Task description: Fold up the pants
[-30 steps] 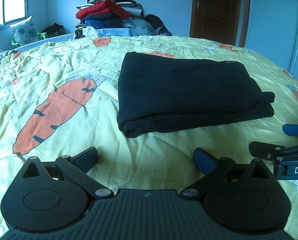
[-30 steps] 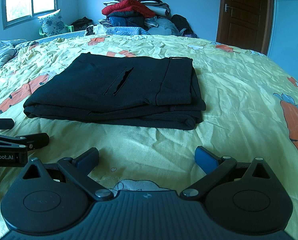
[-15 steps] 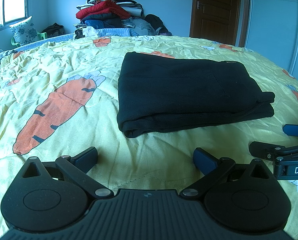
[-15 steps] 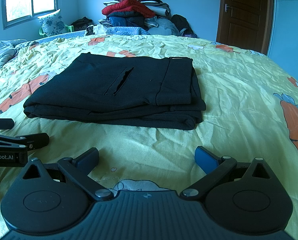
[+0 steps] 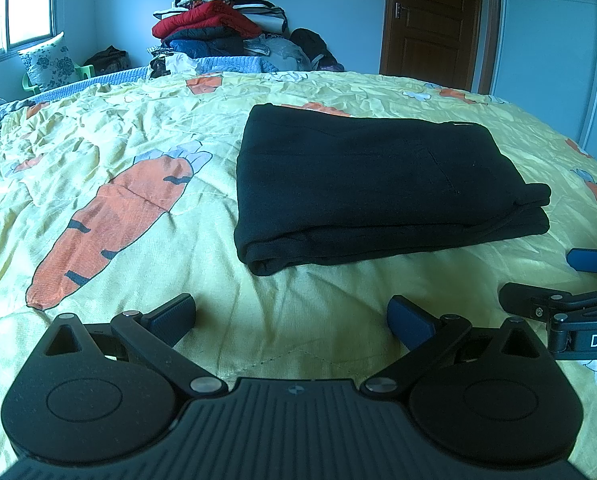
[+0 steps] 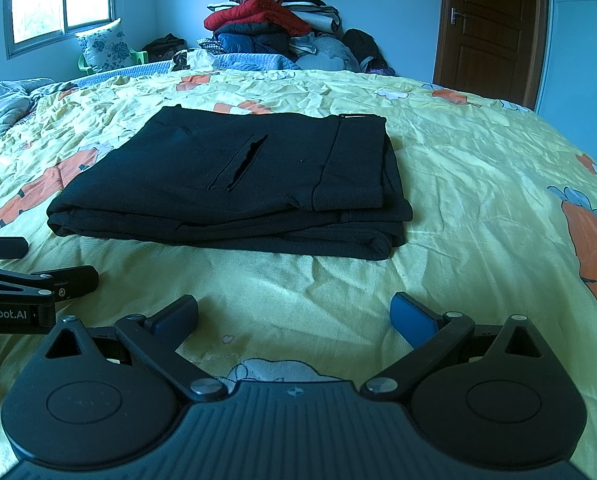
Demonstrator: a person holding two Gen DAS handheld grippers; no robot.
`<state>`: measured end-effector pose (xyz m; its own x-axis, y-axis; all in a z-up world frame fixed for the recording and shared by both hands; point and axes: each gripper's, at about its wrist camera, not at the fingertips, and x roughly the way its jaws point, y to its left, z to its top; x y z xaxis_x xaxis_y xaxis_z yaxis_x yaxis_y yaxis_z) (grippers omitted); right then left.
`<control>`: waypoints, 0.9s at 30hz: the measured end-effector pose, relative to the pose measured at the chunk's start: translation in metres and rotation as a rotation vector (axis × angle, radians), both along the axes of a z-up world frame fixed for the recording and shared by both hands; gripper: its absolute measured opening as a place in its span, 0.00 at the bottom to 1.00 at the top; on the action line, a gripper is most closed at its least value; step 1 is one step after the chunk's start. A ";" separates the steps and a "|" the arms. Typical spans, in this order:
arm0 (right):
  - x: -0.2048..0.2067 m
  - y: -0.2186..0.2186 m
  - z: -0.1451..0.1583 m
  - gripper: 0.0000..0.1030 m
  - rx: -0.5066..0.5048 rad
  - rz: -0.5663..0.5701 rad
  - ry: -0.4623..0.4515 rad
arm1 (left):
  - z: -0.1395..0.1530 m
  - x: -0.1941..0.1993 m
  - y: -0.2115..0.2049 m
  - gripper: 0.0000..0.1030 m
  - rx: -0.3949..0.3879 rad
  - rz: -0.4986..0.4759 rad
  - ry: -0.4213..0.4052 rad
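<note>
pants (image 5: 370,184) folded flat on bed (image 5: 138,208), long axis left-right ahead of me | my left fingers (image 5: 292,318) apart, empty | my right fingers (image 6: 294,318) apart, empty | pants' lower layers hidden

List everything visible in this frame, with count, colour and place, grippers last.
pants: one, black, folded into a flat stack on the bedspread, pocket slit facing up
bedspread: one, yellow with orange carrot print, covering the bed
clothes pile: one heap, red, dark blue, white and black, against the far wall
pillow: one, white with dark floral print, under the window
window: one, bright, far left wall
door: one, brown wood, shut, far right
left gripper: one, black with blue pads, open, empty, short of the pants
right gripper: one, black with blue pads, open, empty, short of the pants
</note>
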<state>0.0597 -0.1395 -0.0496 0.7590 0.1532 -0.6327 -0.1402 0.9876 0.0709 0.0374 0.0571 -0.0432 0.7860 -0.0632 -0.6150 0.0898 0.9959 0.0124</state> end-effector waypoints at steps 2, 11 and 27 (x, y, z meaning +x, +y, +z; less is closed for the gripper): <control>0.000 0.000 0.000 1.00 0.000 0.000 0.000 | 0.000 0.000 0.000 1.00 0.000 0.007 0.000; -0.001 0.002 0.001 1.00 -0.001 -0.019 -0.001 | 0.002 -0.008 0.001 1.00 0.010 0.111 -0.007; 0.002 -0.008 -0.001 1.00 -0.004 -0.059 0.001 | 0.002 -0.007 0.001 1.00 0.000 0.114 0.000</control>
